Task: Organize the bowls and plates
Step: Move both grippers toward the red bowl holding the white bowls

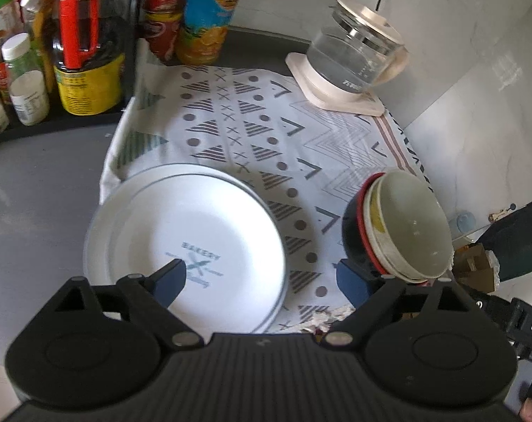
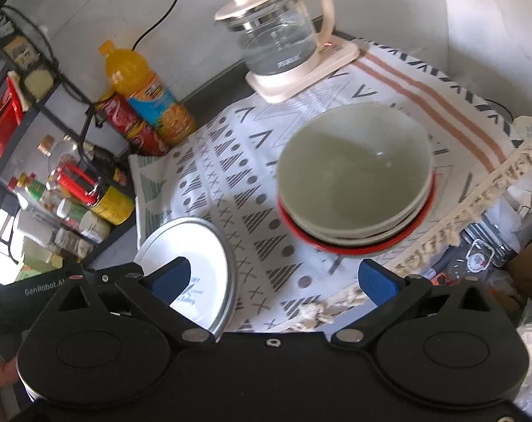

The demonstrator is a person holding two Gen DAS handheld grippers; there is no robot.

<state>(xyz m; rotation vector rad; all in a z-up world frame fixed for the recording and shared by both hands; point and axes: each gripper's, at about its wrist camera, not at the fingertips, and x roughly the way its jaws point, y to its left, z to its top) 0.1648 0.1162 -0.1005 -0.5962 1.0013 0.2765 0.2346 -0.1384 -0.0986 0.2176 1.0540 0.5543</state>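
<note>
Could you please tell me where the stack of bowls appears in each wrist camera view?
Left wrist: stack of bowls at lower right, seen from the side.
Right wrist: right of centre, seen from above.
Shared landmark: glass kettle behind, on the patterned cloth.

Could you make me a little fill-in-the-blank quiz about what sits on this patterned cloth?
1. The white plates are stacked and the top one bears the printed word ____.
2. The outermost bowl of the nested bowls has a rim coloured ____.
3. The glass kettle stands on a cream ____.
4. Both the left gripper and the right gripper have their jaws ____.

Missing words: BAKERY; red; base; open
</note>
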